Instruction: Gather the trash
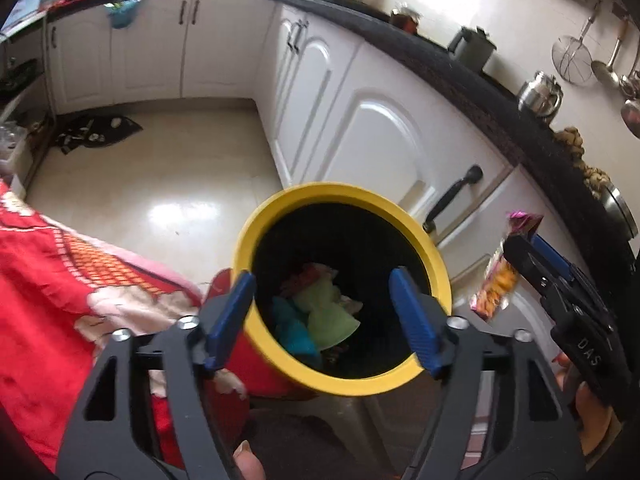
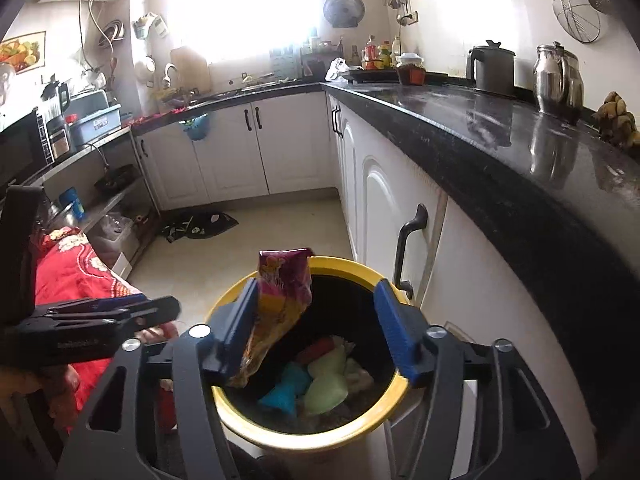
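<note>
Two hand-held grippers over a yellow-rimmed bin (image 1: 438, 264) that stands on the kitchen floor beside white cabinets (image 1: 384, 132) under a black counter (image 2: 500, 128). Left gripper (image 1: 324, 316): blue fingers (image 1: 230, 316) spread wide apart above the bin mouth, nothing between them. Right gripper (image 2: 316, 332): fingers likewise apart; a crumpled snack wrapper (image 2: 280, 304), pink at the top and orange-yellow lower down, lies against the inner face of its left finger (image 2: 236, 332), while the right finger stands clear of it, so the wrapper is not clamped. The wrapper's lower end hangs inside the bin rim and its upper end rises above the fingertip. In the left wrist view the same wrapper (image 1: 500, 276) appears at the tip of the right gripper (image 1: 532, 252), just right of the bin. Trash already in the bin (image 2: 320, 384): a blue piece, pale green pieces and a red piece on the dark bottom. A red patterned cloth (image 1: 60, 272) lies left of the bin. A kettle (image 2: 494, 68) and a steel jug (image 2: 556, 78) stand on the counter.
</note>
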Action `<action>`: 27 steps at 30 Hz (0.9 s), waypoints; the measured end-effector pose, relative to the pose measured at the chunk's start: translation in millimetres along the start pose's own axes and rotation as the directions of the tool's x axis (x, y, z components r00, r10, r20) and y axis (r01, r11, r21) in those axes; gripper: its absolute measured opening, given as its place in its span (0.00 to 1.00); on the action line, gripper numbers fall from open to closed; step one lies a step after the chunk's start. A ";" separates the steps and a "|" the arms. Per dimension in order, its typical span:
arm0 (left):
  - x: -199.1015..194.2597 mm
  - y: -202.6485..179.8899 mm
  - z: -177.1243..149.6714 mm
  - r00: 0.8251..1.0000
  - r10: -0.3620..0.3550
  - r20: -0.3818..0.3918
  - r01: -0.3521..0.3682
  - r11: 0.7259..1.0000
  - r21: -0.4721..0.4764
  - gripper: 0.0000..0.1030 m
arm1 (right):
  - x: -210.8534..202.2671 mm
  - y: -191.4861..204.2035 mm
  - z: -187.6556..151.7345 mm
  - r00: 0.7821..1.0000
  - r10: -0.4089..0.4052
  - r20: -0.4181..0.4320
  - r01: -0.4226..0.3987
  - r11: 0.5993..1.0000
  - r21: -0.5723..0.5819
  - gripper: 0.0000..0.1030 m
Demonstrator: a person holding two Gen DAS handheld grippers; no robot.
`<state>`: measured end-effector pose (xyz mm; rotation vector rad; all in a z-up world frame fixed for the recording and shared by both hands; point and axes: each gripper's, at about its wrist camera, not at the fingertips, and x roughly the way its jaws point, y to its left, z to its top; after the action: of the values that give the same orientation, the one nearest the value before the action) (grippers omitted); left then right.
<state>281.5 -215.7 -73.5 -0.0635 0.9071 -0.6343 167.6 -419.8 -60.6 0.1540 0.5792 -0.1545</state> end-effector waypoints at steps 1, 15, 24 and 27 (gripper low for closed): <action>-6.4 2.0 -0.2 1.000 0.008 0.012 -0.008 1.000 -0.004 0.75 | -5.3 2.2 0.0 1.000 -0.001 0.009 0.001 1.000 0.002 0.65; -119.4 21.8 -37.7 0.968 0.105 0.229 -0.098 0.994 -0.039 0.89 | -89.3 51.1 -13.5 0.985 0.038 0.166 -0.029 0.998 -0.054 0.93; -158.8 22.8 -78.3 0.939 0.182 0.291 -0.172 0.983 -0.060 0.89 | -122.4 68.1 -34.8 0.972 0.073 0.223 -0.055 0.995 -0.085 0.94; -168.9 19.8 -88.0 0.921 0.219 0.322 -0.215 0.975 -0.050 0.90 | -128.6 72.1 -45.5 0.969 0.073 0.236 -0.050 0.993 -0.103 0.94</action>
<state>149.5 -90.4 -14.2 -0.0761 0.5862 -0.3944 50.8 -327.8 -19.6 0.0579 0.3397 -0.0825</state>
